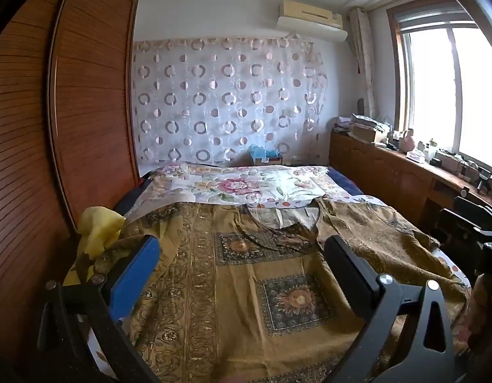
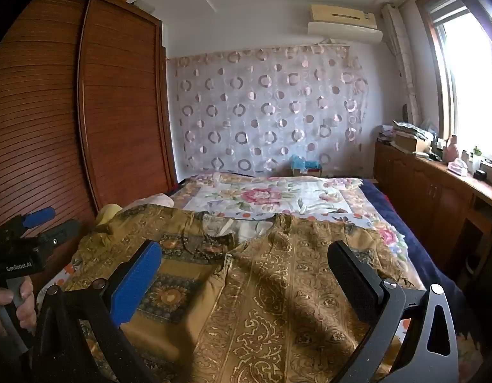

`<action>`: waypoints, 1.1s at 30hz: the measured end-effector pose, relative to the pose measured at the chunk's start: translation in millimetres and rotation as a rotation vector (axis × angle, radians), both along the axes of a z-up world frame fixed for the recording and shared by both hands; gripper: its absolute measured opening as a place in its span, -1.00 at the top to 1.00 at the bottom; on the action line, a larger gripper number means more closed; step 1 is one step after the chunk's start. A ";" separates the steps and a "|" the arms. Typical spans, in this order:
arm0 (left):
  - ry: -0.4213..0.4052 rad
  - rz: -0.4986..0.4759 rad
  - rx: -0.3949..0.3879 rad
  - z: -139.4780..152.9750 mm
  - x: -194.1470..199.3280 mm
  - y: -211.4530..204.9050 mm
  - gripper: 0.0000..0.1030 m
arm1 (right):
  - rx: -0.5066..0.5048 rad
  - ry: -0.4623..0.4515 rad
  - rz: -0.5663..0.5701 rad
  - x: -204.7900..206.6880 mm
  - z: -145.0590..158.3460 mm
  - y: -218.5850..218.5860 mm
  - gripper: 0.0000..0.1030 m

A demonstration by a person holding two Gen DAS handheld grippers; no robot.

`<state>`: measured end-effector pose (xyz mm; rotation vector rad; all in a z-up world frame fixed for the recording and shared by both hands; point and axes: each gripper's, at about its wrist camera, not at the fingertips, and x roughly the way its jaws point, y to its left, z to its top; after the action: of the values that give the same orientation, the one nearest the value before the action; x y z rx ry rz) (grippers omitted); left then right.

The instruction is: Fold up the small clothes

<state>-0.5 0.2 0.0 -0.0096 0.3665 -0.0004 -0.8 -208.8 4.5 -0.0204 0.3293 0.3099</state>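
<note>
Hovering both tools over the patterned brown garment [image 1: 252,287], you are sitting at the start of a fold: it is lying spread flat on the near half of the bed [image 2: 405,210], neckline toward the far side. Your left gripper [image 1: 242,274] and right gripper [image 2: 246,284] are both gaping wide, gripping nothing. Next you are probably needing to pinch a side edge or sleeve and carry it across.
</note>
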 end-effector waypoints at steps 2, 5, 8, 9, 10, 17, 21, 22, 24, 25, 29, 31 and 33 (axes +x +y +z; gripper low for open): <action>0.000 0.000 -0.002 0.0 0.0 0.0 -1.00 | -0.005 0.006 -0.001 0.5 -0.2 0.4 -1.00; 0.001 -0.002 -0.006 0.1 -0.1 0.2 -1.00 | 0.000 -0.003 -0.002 0.2 -0.3 0.1 -1.00; 0.001 0.000 -0.003 0.1 0.3 0.2 -1.00 | 0.003 -0.007 -0.003 -0.3 -0.3 -0.3 -1.00; 0.002 -0.001 -0.004 0.1 0.4 0.2 -1.00 | 0.004 -0.009 -0.005 -0.7 -0.1 -0.7 -1.00; 0.001 0.001 -0.002 0.1 0.3 0.0 -1.00 | 0.006 -0.010 -0.006 -1.1 0.3 -1.3 -1.00; 0.001 0.002 0.000 0.1 1.2 -0.7 -1.00 | 0.002 -0.012 -0.011 -0.7 -0.5 5.5 -1.00; -0.001 0.001 -0.003 0.2 0.5 -0.1 -1.00 | 0.007 -0.009 -0.006 -1.2 -0.6 -0.6 -1.00; -0.001 0.001 -0.002 0.2 0.8 -0.2 -1.00 | 0.006 -0.008 -0.005 -1.1 -0.5 -0.6 -1.00; -0.001 0.000 -0.003 0.1 0.8 -0.1 -1.00 | 0.005 -0.008 -0.005 -1.3 -0.5 -0.9 -1.00; -0.002 0.000 -0.003 0.1 0.5 -0.2 -1.00 | 0.005 -0.007 -0.004 -1.0 -0.4 -0.8 -1.00; -0.002 0.002 -0.002 0.2 0.7 -0.1 -1.00 | 0.004 -0.008 -0.007 -1.3 -0.2 -0.5 -1.00; -0.001 0.002 -0.002 0.2 0.8 -0.3 -1.00 | 0.002 -0.007 -0.005 -1.3 -0.4 -0.1 -1.00; -0.001 0.002 -0.001 0.1 1.0 -0.4 -1.00 | 0.002 -0.007 -0.006 -1.6 -0.3 -0.3 -1.00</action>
<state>0.5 -0.2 0.1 -0.0114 0.3651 0.0013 -2.4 -209.1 4.1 -0.0184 0.3221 0.3040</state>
